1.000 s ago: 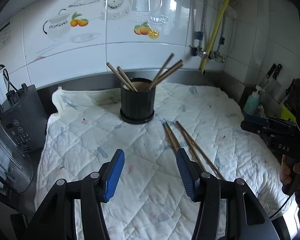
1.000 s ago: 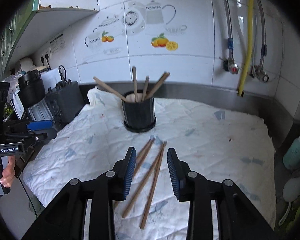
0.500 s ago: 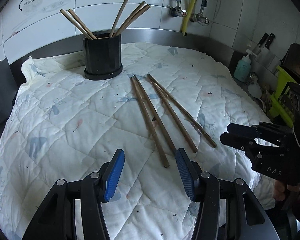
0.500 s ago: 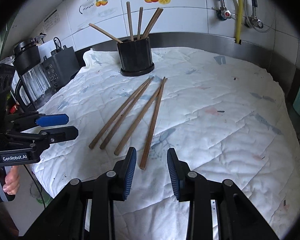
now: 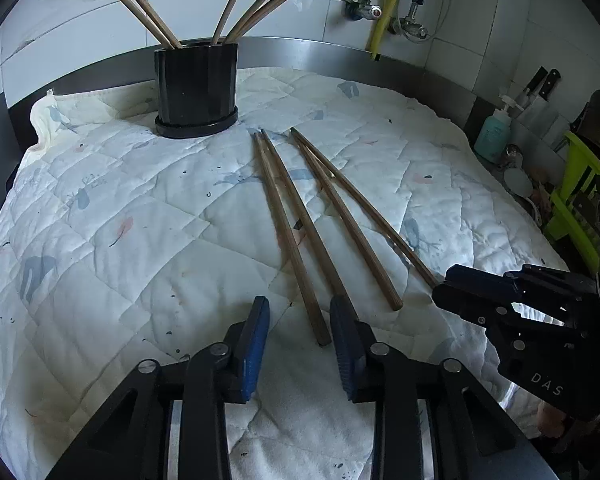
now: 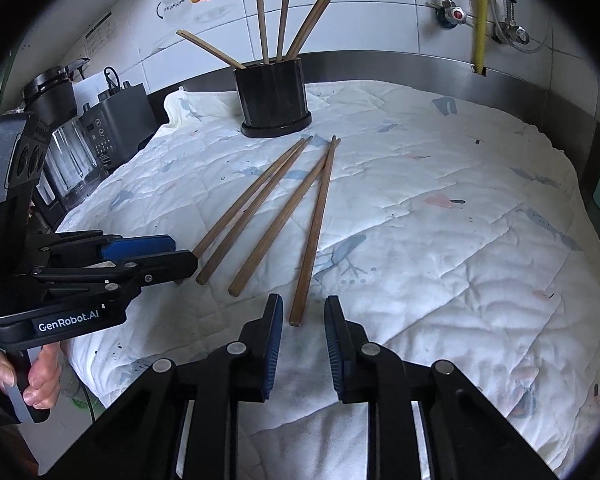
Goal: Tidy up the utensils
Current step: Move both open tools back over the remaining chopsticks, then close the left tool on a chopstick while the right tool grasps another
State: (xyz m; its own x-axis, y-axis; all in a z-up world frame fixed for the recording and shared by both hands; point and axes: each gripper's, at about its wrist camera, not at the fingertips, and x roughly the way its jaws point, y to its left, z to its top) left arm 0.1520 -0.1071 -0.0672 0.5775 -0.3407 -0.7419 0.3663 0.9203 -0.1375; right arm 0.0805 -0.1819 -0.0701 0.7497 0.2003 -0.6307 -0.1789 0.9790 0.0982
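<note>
Four loose chopsticks [image 5: 300,224] lie in the middle of the quilted cloth [image 5: 100,240], near its front edge, in front of the black holder [image 5: 196,88]. Both grippers are lower than a second ago and their jaws have just been closing. The left gripper [image 5: 300,336] has one stick end between its spread jaws, not pinched; the right gripper [image 6: 300,332] likewise. Picking up comes next. A blender [image 6: 56,148] stands beyond the left edge, a soap bottle [image 5: 494,132] at the right; nothing blocks the holder.

Bare quilt [image 5: 120,248] lies open left of the four loose chopsticks [image 5: 296,240]; the black holder [image 5: 196,88] blocks the back.
</note>
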